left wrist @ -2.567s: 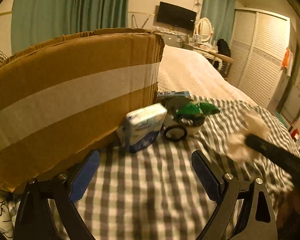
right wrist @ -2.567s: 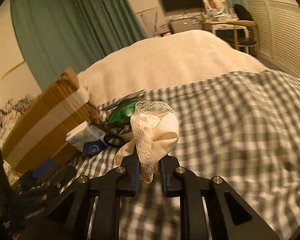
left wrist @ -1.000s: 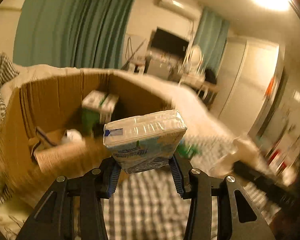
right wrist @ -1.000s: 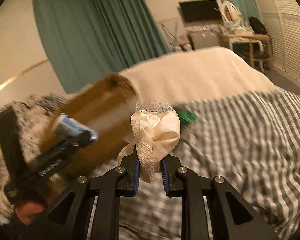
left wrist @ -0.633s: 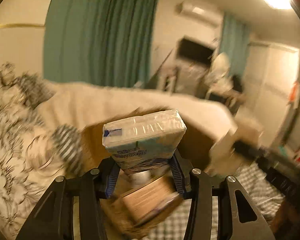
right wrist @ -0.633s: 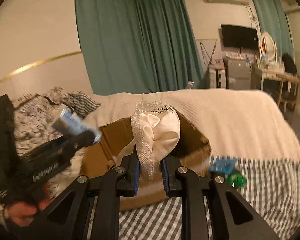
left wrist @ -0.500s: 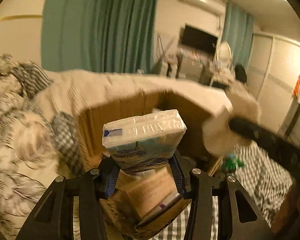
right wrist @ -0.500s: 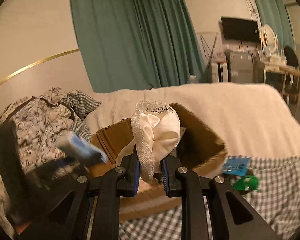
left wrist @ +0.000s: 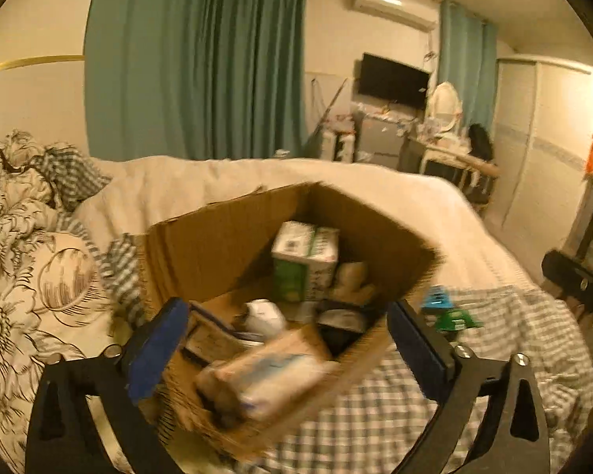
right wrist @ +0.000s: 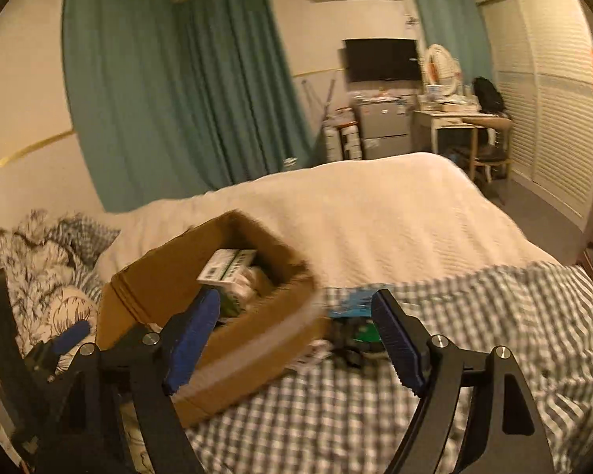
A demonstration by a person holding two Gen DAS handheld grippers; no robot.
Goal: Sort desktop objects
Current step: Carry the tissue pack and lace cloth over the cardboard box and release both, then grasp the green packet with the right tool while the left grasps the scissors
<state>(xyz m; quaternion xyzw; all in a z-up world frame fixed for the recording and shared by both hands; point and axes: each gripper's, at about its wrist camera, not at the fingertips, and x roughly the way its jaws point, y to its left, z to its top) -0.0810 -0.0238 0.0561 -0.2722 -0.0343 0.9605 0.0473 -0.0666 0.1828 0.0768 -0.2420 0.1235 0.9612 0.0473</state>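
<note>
Tissue pack: we see a soft white pack with pale blue print, blurred, lying at the near end inside the cardboard box, tilted against a brown flap.
Cardboard box: brown, open at the top, with a pale tape band along its near side; it sits on the bed where the checked sheet meets the cream blanket.
Other contents: we make out an upright green and white carton at the far end, a small white lump in the middle and something dark to its right; the rest is too blurred to name.
Outside the box: a blue packet and a green packet lie on the checked sheet just right of the box.
Left gripper: we see it above the near end of the box, jaws wide apart, holding nothing.
Right gripper: jaws also spread and bare, to the right of the box over the checked sheet.
Left of the box: a floral duvet, rumpled.
</note>
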